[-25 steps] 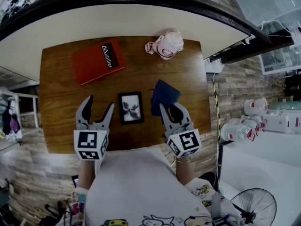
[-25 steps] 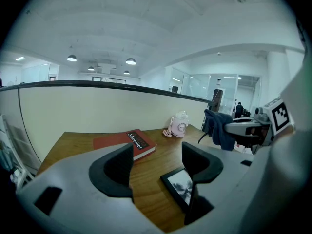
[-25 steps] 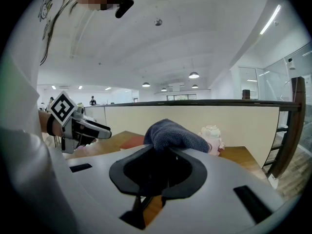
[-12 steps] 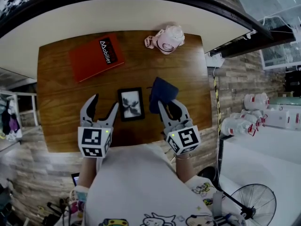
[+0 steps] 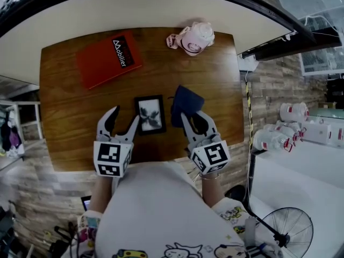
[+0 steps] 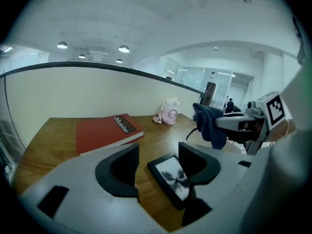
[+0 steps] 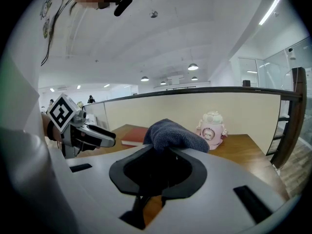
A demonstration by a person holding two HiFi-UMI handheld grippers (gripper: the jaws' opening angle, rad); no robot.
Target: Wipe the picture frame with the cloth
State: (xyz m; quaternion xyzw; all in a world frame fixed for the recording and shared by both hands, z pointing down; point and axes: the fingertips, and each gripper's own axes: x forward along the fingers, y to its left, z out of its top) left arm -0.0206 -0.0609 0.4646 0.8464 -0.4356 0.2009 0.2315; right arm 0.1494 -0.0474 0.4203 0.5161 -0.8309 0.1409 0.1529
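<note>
My left gripper point(image 5: 122, 120) stands wide, and its jaws have just been closing a little. Neither pad presses on anything. My right gripper point(image 5: 192, 117) is clamped on the dark blue cloth point(image 5: 186, 104), which bunches up over its jaw tips.

From my head, the picture frame point(image 5: 150, 113) lies flat on the wooden table point(image 5: 64, 106) between my two grippers. It sits just beside the inner tip of the left one, with the cloth close at its other side. Along my left jaws the view differs: the frame point(image 6: 171, 178) shows in the gap, its far side tucked behind my inner jaw. Whether it truly sits between the pads I cannot tell. That view also catches the cloth point(image 6: 210, 123) hanging from my right gripper. The right gripper view shows no frame at all, only the cloth point(image 7: 173, 135) heaped before me.

The frame is narrow and black, upright in format, around a pale print with a dark, blotchy, flower-like shape.

Ahead of my left gripper lies a red book point(image 5: 107, 59). Ahead of my right stands a pink bottle point(image 5: 194, 38).
</note>
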